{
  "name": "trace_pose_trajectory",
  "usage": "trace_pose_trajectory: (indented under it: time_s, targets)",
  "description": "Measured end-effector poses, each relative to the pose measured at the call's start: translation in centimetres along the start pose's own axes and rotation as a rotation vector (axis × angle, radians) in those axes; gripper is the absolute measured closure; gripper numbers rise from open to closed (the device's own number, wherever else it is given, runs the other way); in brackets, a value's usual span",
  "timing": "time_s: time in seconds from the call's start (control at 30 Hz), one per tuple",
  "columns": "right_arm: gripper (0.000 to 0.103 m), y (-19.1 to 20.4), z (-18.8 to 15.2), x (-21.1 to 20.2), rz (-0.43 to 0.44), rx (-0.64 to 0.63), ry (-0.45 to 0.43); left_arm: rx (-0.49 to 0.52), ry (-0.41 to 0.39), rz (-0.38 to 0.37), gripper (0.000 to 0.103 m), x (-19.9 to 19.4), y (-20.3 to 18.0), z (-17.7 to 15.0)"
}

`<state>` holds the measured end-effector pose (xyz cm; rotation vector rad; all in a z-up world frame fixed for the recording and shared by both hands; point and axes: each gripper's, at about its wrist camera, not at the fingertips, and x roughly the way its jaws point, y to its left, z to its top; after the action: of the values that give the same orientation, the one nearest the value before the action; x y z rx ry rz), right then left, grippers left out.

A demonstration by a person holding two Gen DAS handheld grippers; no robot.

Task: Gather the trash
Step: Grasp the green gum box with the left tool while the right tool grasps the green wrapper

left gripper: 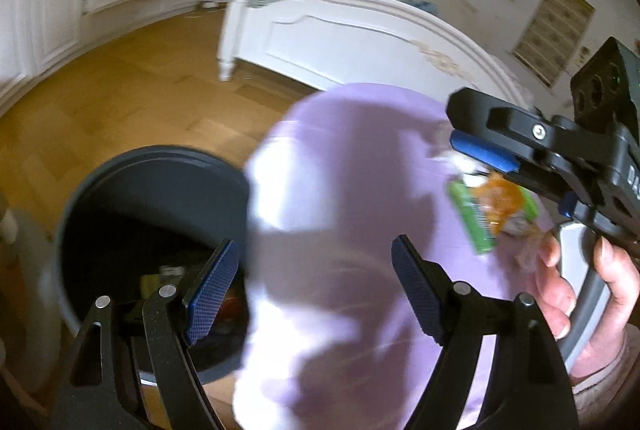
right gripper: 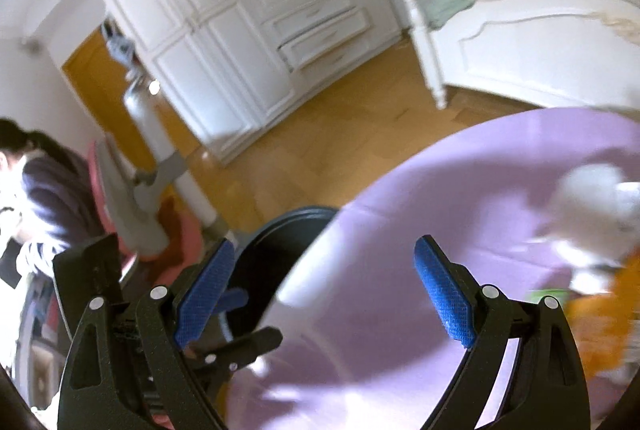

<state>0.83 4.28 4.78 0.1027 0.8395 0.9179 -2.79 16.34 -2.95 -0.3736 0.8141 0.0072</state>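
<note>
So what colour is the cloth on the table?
Plain lilac cloth, clearest in the left wrist view.

1. The trash bin (left gripper: 120, 190) is a dark, round container standing upright on the wooden floor, just beside the edge of the lilac-covered surface. Its mouth is open, and a few pieces of rubbish, blurred and hard to tell apart, lie at the bottom.
2. The green and orange wrapper (left gripper: 494, 212) lies flat on the lilac cover, well apart from the bin. It is a crumpled, printed packet, blurred in both views.
3. The white crumpled paper (right gripper: 596, 206) lies on the same cover, touching or just beside the wrapper; blur hides which.
</note>
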Motion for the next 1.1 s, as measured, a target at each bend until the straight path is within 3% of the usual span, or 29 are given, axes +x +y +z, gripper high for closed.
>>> trace_pose_trajectory:
  time_s: [0.17, 0.5, 0.63, 0.73, 0.83, 1.0, 1.1]
  targets:
    - [0.013, -4.7, -0.6, -4.9, -0.098, 0.037, -0.073, 0.071, 0.033, -0.071, 0.024, 2.1, -5.1, 0.2]
    - [0.013, -16.3, -2.8, -13.7, -0.331, 0.156, -0.165, 0.165, 0.106, -0.133, 0.024, 5.9, -11.8, 0.1]
    - [0.013, -20.7, -3.6, -14.8, -0.458, 0.172, -0.123, 0.187, 0.128, -0.128, 0.026, 7.5, -13.5, 0.1]
    - [0.013, -23.1, -4.2, -14.3, -0.518, 0.165, -0.060, 0.180, 0.154, -0.123, 0.045, 8.7, -14.1, 0.3]
    - [0.013, -24.2, -4.5, -12.9, -0.558, 0.121, 0.002, 0.199, 0.141, -0.092, 0.054, 8.8, -14.3, 0.3]
    - [0.014, -25.1, -4.2, -9.7, -0.607, 0.027, 0.123, 0.210, 0.145, -0.097, 0.059, 8.8, -13.6, 0.5]
    - [0.023, -25.2, -4.2, -8.6, -0.613, -0.003, 0.152, 0.224, 0.145, -0.090, 0.064, 8.6, -13.1, 0.5]
